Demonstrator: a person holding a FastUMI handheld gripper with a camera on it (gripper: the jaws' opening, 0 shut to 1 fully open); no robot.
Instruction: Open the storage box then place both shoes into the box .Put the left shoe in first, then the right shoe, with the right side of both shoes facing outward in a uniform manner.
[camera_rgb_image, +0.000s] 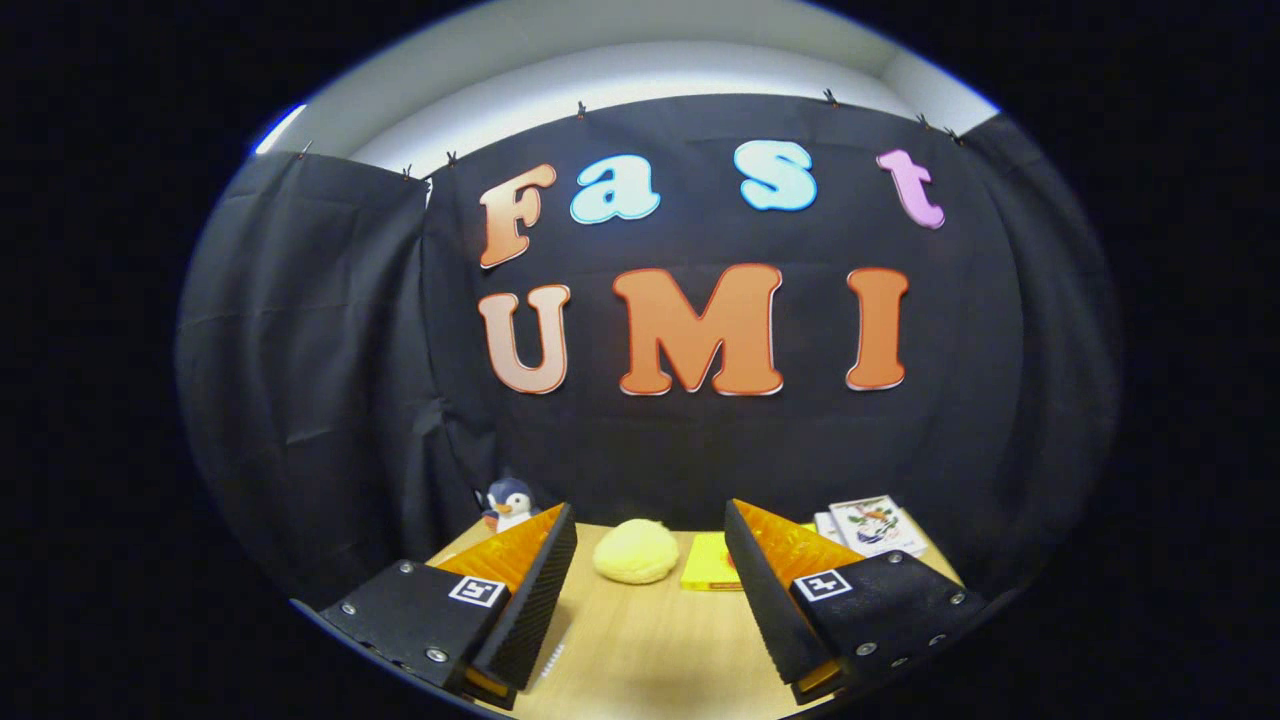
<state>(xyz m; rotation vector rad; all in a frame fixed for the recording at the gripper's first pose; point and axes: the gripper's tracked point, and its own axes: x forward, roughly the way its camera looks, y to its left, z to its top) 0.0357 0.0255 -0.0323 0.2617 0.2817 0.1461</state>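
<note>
Gripper view, items listed left to right. One toy penguin (509, 503) stands at the far edge of the wooden table (640, 640), just beyond the left finger's tip and against the black cloth wall (330, 380). One pale yellow, rounded soft object (636, 551) lies on the table ahead of the gap between the fingers. One flat yellow booklet (708, 574) lies just to its right, partly hidden by the right finger. A small stack of printed cards or booklets (872, 526) lies beyond the right finger; the number in the stack cannot be told. The gripper (650, 525) is spread wide, its two fingers well apart, holding and touching nothing, above bare tabletop. Storage box and shoes: location cannot be told.
</note>
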